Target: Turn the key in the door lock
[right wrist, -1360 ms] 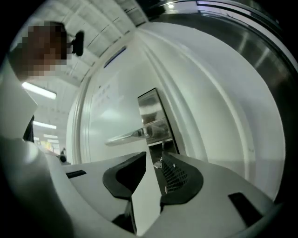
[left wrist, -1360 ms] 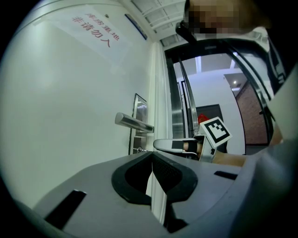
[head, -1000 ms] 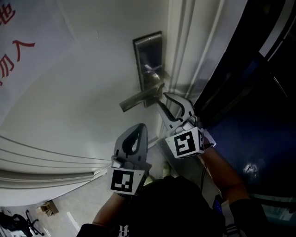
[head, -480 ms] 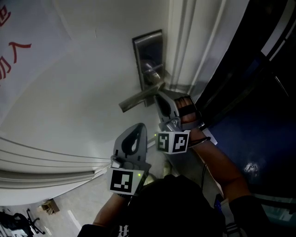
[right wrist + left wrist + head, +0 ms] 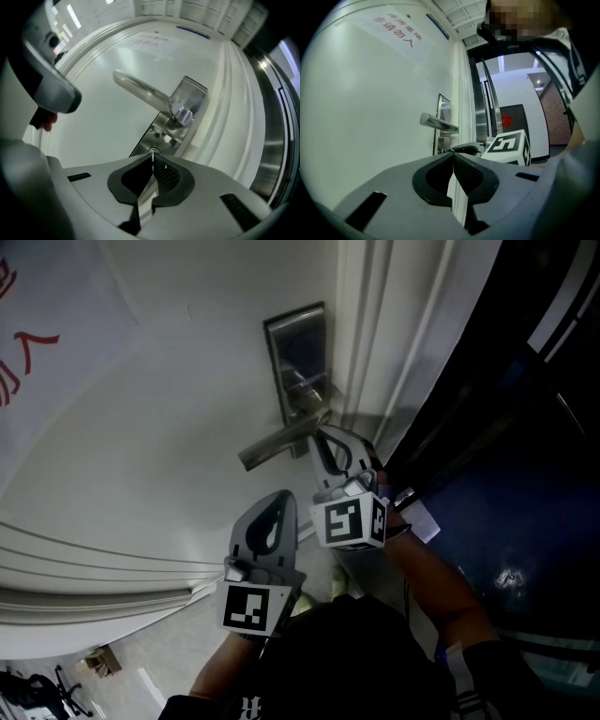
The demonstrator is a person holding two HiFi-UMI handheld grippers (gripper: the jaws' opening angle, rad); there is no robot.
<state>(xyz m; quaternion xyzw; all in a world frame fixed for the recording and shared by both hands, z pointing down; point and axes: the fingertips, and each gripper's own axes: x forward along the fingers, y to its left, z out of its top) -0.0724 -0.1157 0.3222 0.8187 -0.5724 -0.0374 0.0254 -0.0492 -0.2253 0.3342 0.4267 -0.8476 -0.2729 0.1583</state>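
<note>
Both jaws of the right gripper (image 5: 153,159) were clamped on the key (image 5: 152,151), whose long axis was aligned with them, pointed into the lock plate (image 5: 161,132) below the lever handle (image 5: 140,89). Jaws of the left gripper (image 5: 453,157) were closed on nothing. The right gripper had been rolled since a second earlier.

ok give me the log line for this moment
right gripper: shut on key at lock plate | left gripper: shut, empty, clear of door

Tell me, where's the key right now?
Right gripper view: the key sits pinched in the right gripper, at the lock plate just below the lever handle.
</note>
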